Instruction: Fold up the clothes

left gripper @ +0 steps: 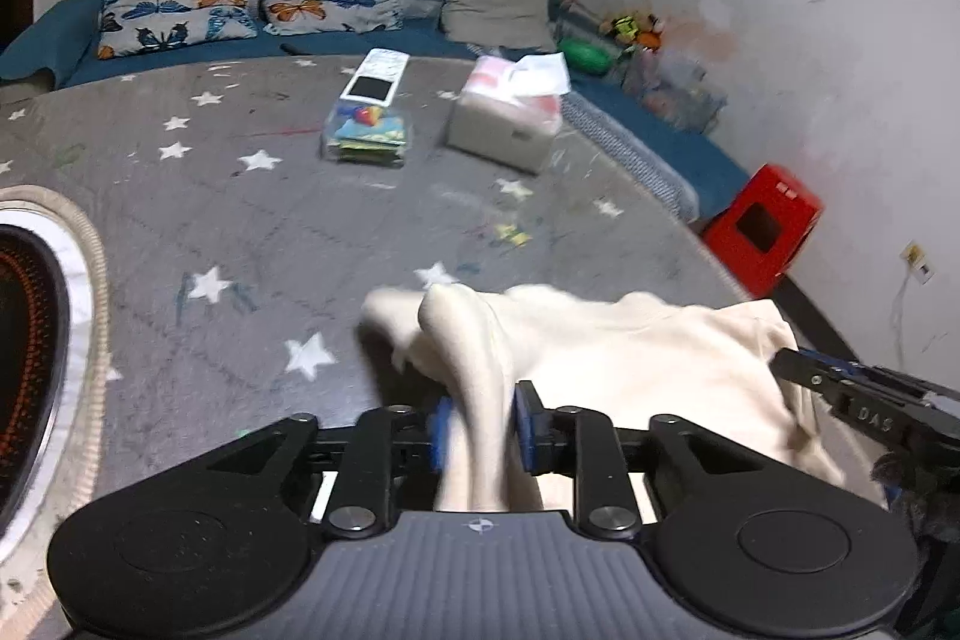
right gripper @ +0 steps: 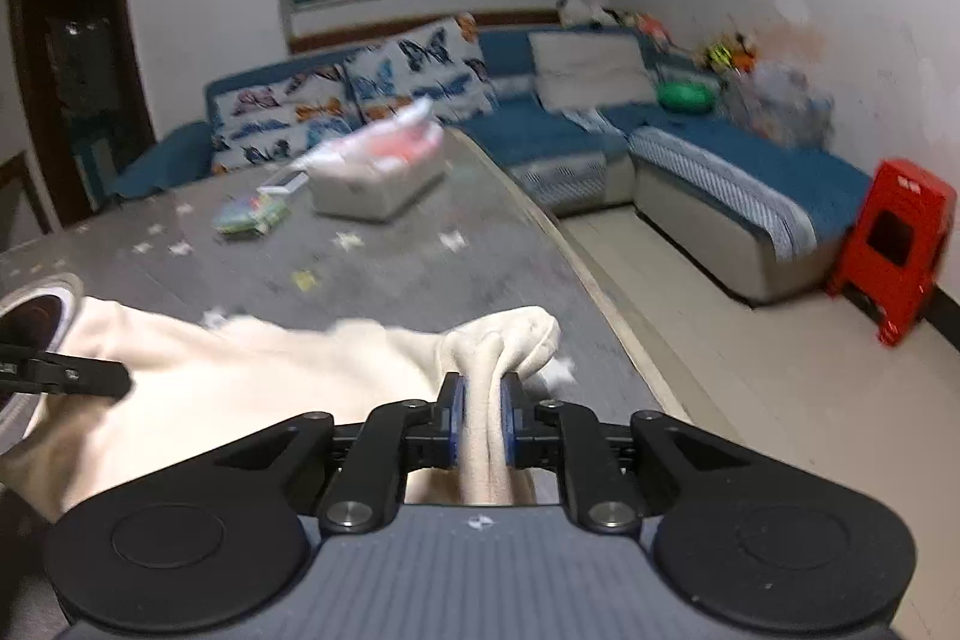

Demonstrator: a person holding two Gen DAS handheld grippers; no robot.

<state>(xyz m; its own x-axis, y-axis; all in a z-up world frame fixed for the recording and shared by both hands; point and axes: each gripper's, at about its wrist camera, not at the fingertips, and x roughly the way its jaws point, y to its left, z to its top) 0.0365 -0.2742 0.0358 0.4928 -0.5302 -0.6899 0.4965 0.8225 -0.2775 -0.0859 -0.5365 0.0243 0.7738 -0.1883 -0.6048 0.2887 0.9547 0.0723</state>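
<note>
A cream garment (left gripper: 600,346) lies bunched on the grey star-patterned table (left gripper: 240,220). My left gripper (left gripper: 480,430) is shut on a fold of its left edge, the cloth running between the blue pads. My right gripper (right gripper: 480,421) is shut on a bunched fold of the same garment (right gripper: 240,382) at its right end, near the table's right edge. Each gripper shows in the other's view: the right one (left gripper: 840,394) at the right side, the left one (right gripper: 60,370) at the left side.
A tissue box (left gripper: 510,112), a clear box of colourful items (left gripper: 369,130) and a white device (left gripper: 375,79) stand at the far side of the table. A round inset burner (left gripper: 30,340) is at the left. A blue sofa (right gripper: 690,148) and a red stool (right gripper: 894,244) stand beyond.
</note>
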